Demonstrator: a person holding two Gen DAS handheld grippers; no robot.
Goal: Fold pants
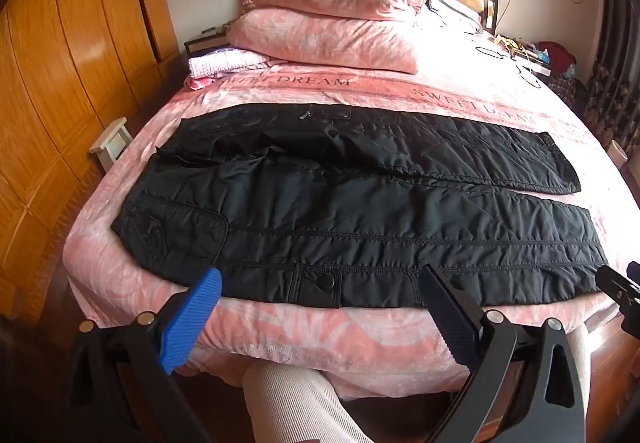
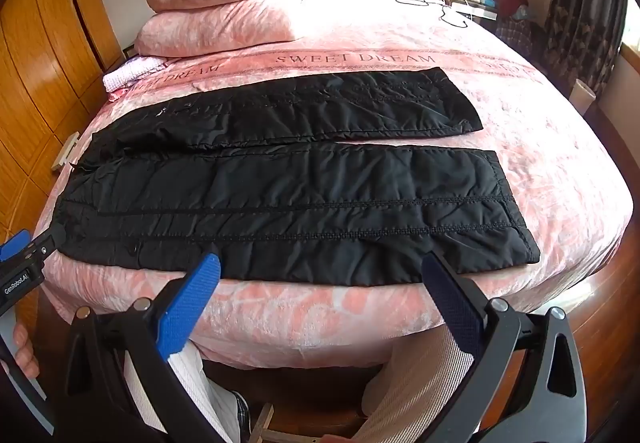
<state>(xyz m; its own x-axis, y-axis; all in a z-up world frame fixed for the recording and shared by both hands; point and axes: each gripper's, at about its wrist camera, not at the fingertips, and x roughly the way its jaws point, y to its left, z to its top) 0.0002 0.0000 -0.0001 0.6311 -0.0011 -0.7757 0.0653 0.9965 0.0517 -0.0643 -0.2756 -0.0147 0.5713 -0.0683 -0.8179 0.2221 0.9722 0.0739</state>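
Note:
Black quilted pants [image 1: 340, 203] lie spread flat across the pink bed, waist to the left, both legs running to the right, side by side. The right wrist view shows the same pants [image 2: 300, 195], with the near leg's hem at the right. My left gripper [image 1: 320, 279] hovers open over the near edge of the pants by the snap pocket, nothing between its fingers. My right gripper [image 2: 320, 267] is open too, above the near leg's lower edge. The right gripper's tip [image 1: 624, 283] shows at the right edge of the left wrist view, and the left gripper [image 2: 20, 255] at the far left of the right wrist view.
The bed [image 1: 320, 339] has a pink "SWEET DREAM" cover, two stacked pink pillows [image 1: 332, 15] at its head, and folded pale clothes [image 1: 228, 63] beside them. A wooden wardrobe [image 1: 60, 83] stands left. A person's light trouser legs [image 2: 412, 387] stand at the bed's foot.

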